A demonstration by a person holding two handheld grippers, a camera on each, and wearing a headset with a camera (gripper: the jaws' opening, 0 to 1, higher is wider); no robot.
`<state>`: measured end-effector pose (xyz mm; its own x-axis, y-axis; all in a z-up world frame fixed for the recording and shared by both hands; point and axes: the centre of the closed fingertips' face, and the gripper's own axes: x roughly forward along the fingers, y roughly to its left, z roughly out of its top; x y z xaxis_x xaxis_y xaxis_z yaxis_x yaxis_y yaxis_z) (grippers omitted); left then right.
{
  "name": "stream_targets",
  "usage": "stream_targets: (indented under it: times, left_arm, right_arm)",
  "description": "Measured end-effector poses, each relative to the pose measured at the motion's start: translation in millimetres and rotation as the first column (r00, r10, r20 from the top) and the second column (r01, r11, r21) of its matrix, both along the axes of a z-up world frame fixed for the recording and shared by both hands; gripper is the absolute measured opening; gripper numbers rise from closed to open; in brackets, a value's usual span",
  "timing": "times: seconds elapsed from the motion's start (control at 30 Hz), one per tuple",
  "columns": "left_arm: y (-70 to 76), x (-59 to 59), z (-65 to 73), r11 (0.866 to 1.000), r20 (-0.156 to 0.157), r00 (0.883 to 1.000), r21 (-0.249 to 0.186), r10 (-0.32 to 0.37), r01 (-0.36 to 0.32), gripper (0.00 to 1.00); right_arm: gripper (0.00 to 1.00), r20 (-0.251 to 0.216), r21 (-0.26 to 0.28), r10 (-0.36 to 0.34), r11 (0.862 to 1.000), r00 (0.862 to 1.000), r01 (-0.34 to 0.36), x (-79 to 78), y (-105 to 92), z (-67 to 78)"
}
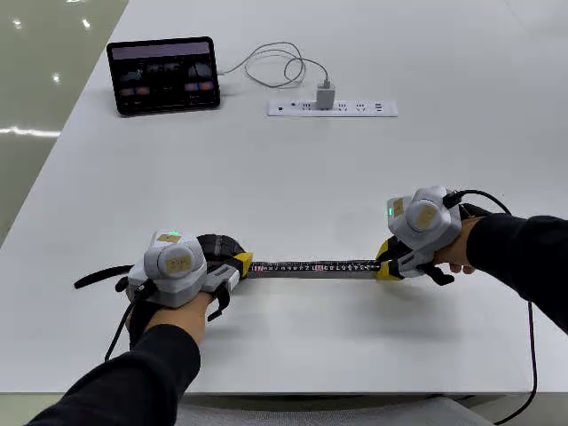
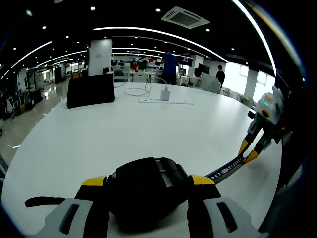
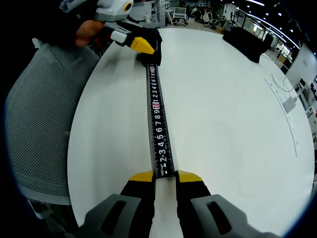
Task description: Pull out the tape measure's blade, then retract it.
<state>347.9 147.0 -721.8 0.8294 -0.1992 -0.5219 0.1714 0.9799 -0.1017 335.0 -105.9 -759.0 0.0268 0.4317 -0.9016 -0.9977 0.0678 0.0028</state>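
Head view: at a white counter, the left hand-held gripper clamps the black tape measure case, while the right hand-held gripper pinches the tip of the blade, stretched flat between them and parallel to the counter's near edge. The near edge lies close below both hands. A tablet and a power strip sit well apart at the far side, leaving broad bare surface ahead. Left gripper view: the yellow-tipped jaws press either side of the case, which rests on the counter, and the blade runs off right to the other gripper. Right gripper view: the jaws are closed on the blade's end by the lowest numbers, and the tape leads straight back to the case. The pull-out looks complete or nearly so. Retraction seems next, which likely calls for the right hand to walk the tip back toward the case along the same line, keeping the blade low so it neither kinks nor snaps home, with the case held firm.
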Motion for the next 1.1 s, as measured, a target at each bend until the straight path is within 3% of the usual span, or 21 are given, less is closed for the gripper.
stream_targets:
  times: [1.1]
  left_arm:
    - [0.4,-0.2,0.4,1.0,-0.008,1.0,-0.02,0.004,-0.004,0.6]
  right_arm:
    - [0.11,0.004,0.038,-0.009,0.999,1.0,0.009,3.2,21.5,-2.7]
